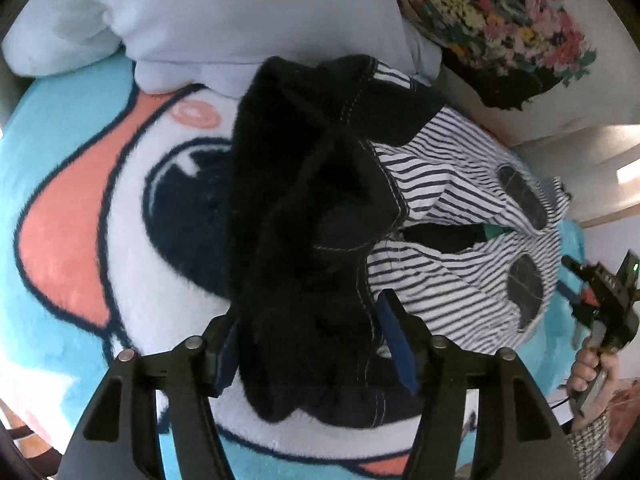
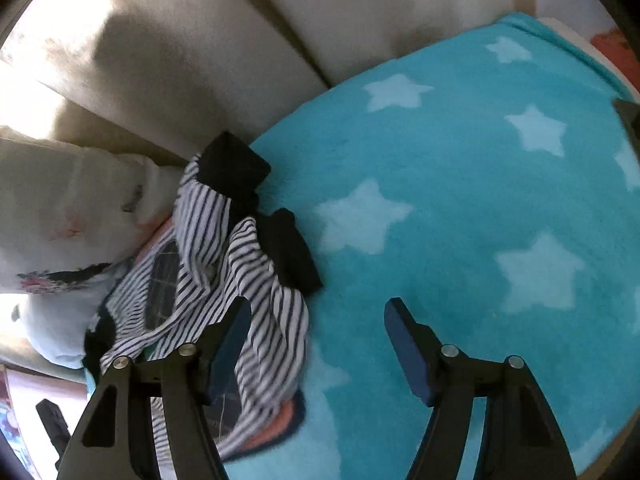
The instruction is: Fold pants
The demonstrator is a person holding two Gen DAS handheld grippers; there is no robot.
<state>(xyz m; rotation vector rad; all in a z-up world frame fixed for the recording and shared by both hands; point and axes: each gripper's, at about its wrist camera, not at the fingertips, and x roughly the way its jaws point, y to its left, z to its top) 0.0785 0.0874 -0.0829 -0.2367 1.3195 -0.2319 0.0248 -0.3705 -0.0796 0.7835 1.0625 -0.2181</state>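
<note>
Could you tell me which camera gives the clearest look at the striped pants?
The left wrist view: the striped pants fill its centre, sharp, showing dark patches and the black fabric lying over them. The right wrist view shows the pants crumpled at the left, blurred, partly behind a finger.

Left claw (image 1: 312,344) straddles bunched striped pants (image 1: 440,216) on cartoon blanket (image 1: 80,240).
</note>
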